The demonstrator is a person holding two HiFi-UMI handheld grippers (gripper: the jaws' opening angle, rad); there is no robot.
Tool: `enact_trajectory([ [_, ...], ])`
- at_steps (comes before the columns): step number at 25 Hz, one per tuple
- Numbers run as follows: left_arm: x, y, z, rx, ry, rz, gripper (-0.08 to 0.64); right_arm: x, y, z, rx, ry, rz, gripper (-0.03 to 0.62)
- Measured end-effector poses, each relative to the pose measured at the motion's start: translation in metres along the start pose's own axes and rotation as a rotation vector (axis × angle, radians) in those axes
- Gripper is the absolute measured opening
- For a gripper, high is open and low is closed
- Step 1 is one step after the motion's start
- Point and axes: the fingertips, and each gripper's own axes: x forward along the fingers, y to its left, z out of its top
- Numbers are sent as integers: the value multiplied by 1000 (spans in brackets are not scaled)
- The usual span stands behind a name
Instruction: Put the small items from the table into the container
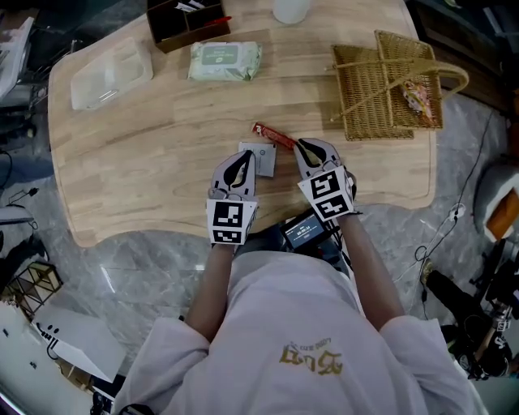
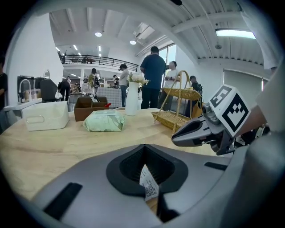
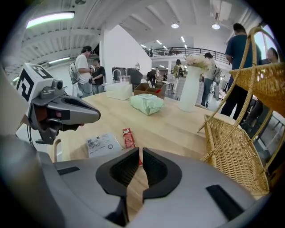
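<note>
**Nearest, at the bench's near edge**
- Person in a white shirt with a gold print on the chest, not legible. Both forearms reach forward, side by side.
- Small black device with a lit screen at the waist; its text is too small to read.
- Left gripper: marker cube at the wrist, pointing away and downward. Jaws together, holding nothing. Printed paper shows only through the slit between them.
- Right gripper: same build, pitched more steeply. Jaws together and empty, with bare wood showing through the slit.

**Task items, just beyond the tips**
- White packet: flat on the bench between the two grippers, just under the left gripper's tip. It has black print and a round mark, unreadable.
- Red sachet: a narrow strip lying at a slant just past the packet, with its near end by the right gripper's tip. The lettering is too small to read.

**Middle ground**
- Open wood lies to the left of the left gripper and beyond the sachet. The bench corners are rounded.

**Far side**
- Wicker basket, far right, handle up, with something colourful inside.
- Green wipes pack with an oval label, illegible.
- Clear plastic container, far left corner, well apart from both items.
- Brown box with a divider, at the far edge.
- White vase beside the brown box.
</note>
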Motion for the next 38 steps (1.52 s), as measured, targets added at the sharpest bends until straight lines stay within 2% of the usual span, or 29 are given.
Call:
enact_trajectory([
  [9,7,10,-23,-26,47,18,-5,15,6,-7,-4,28,30,25],
  [19,13,12,-24,-35,60,13,-5,28,11,-13,-36,64,46,135],
  [28,15,14,-20,-44,60,14,-5,33,13,-3,-46,55,82,173],
  [34,17,15,-17,-46,61,12,-5,41,18,-16,-67,101,118,173],
  [36,17,17,-17,-49,61,15,-5,42,20,-16,-60,98,136,137],
  [38,16,18,-17,-51,64,19,-5,41,22,-16,-55,106,143,129],
])
